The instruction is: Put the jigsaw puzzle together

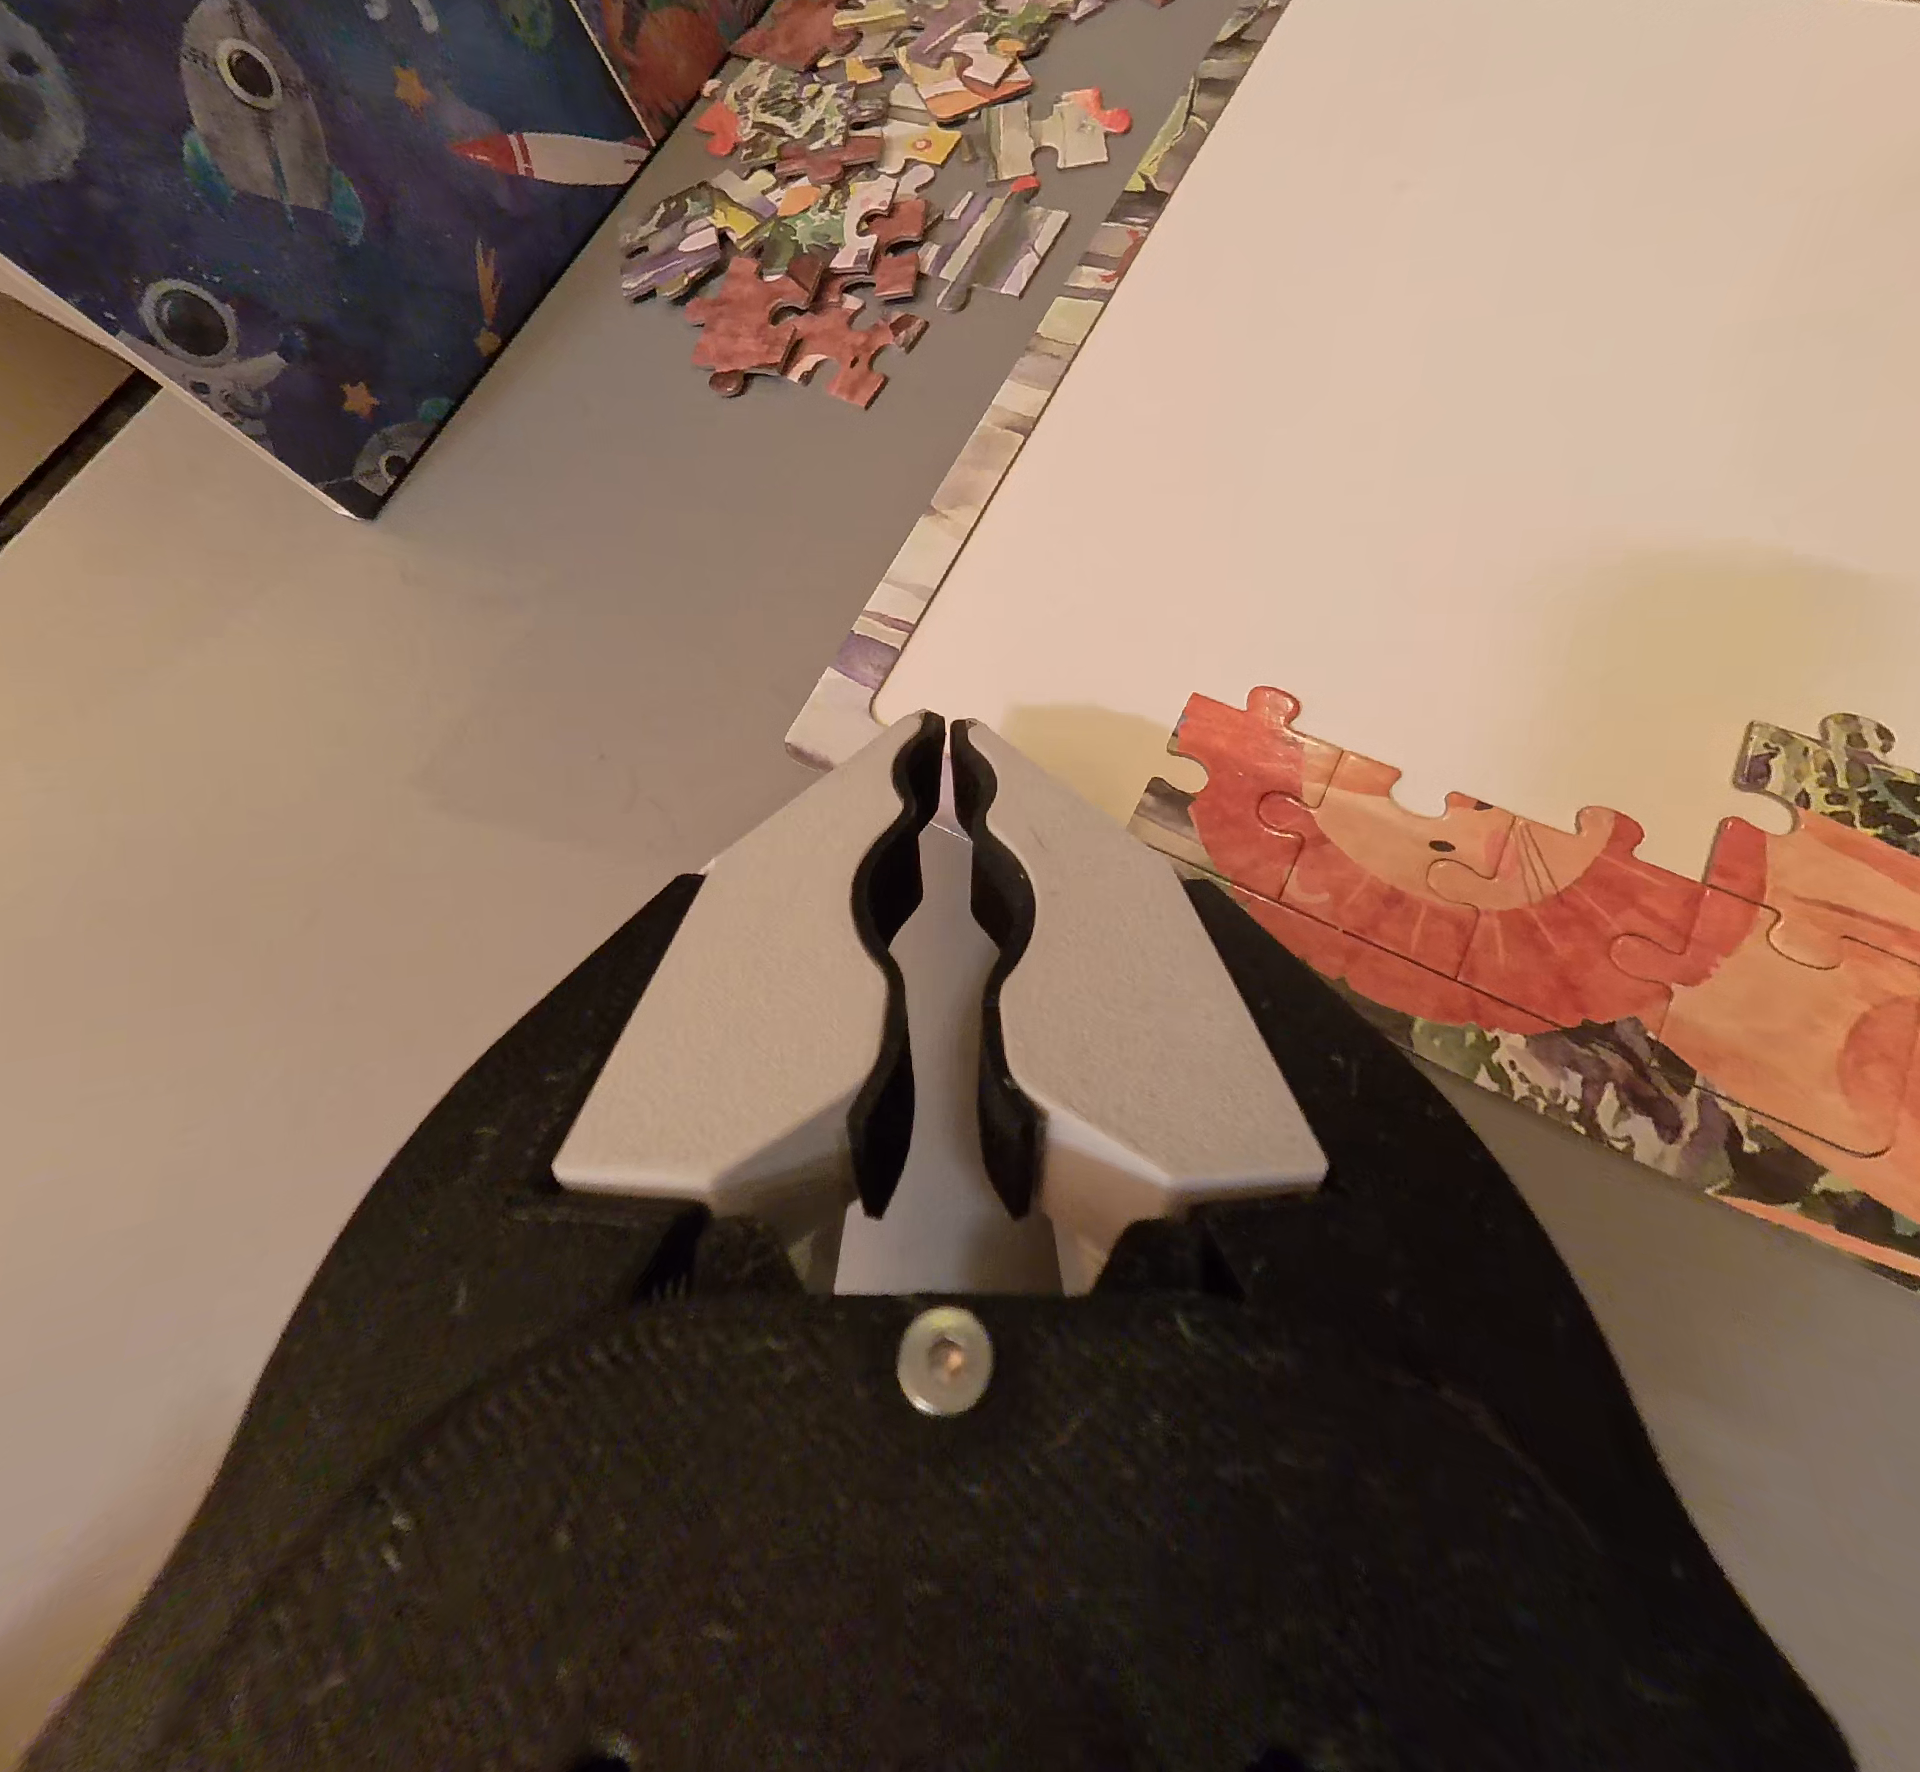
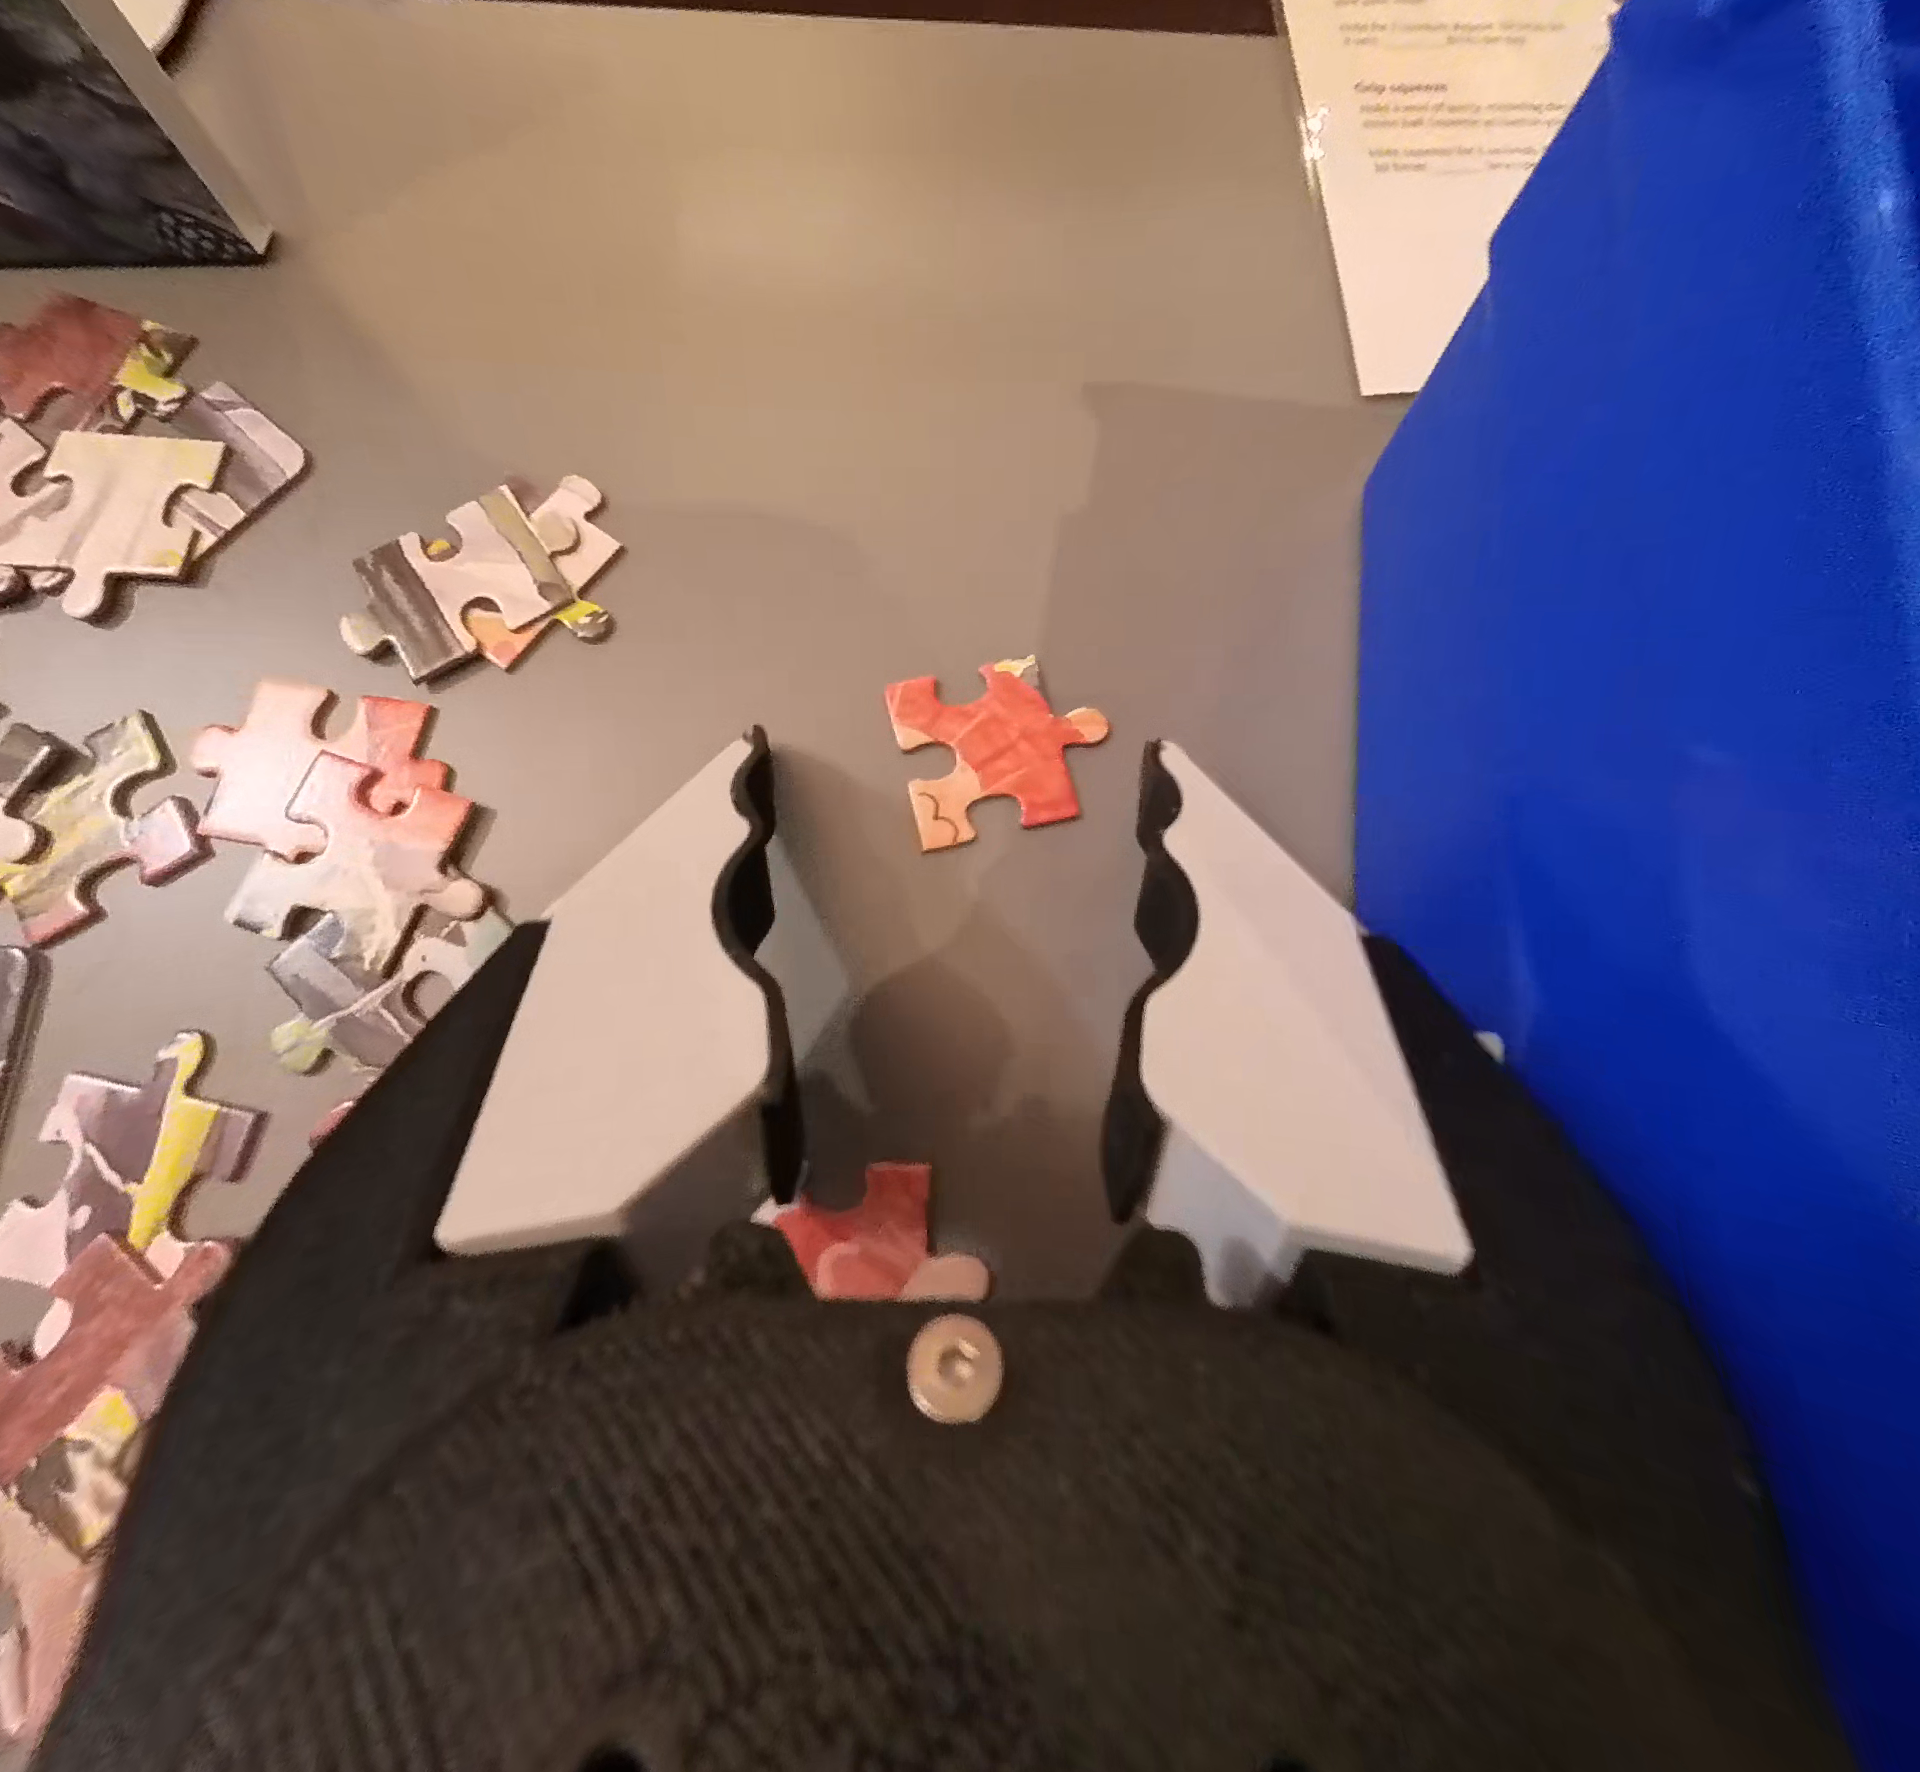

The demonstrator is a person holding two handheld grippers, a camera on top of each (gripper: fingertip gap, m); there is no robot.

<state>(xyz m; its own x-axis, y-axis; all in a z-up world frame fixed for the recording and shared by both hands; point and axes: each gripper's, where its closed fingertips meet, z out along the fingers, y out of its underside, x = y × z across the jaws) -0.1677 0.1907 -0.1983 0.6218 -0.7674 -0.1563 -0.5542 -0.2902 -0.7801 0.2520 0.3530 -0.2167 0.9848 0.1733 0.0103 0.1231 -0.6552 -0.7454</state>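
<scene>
Left claw: the left gripper (image 1: 945, 725) has its jaws drawn together, tips almost touching, with nothing between them; it hangs over the near left corner of the puzzle tray (image 1: 1455, 288).
Tray: white inside, with a painted border; it stretches ahead and to the right of the left claw.
Joined section: a run of orange and red pieces (image 1: 1507, 901) locked together sits just right of the left claw, along the tray's near edge.
Loose heap: a pile of unsorted pieces (image 1: 862, 164) lies ahead of the left claw, on the grey table (image 1: 364, 787) left of the tray.
Boxes: 2 space-printed boxes (image 1: 260, 112) stand far ahead to the left.
Right claw: the right gripper (image 2: 951, 746) is spread wide and holds nothing.
Red piece: 1 red-orange piece (image 2: 992, 756) lies flat on the table between the right claw's fingertips, nearer the right one.
Second red piece: another red piece (image 2: 883, 1234) shows low between the fingers, partly hidden by the claw body.
Scattered pieces: more pieces (image 2: 343, 818) lie to the left of the right claw.
Blue bin: a blue bin (image 2: 1683, 683) stands close on the right.
Paper: a printed sheet (image 2: 1403, 112) lies ahead to the right.
</scene>
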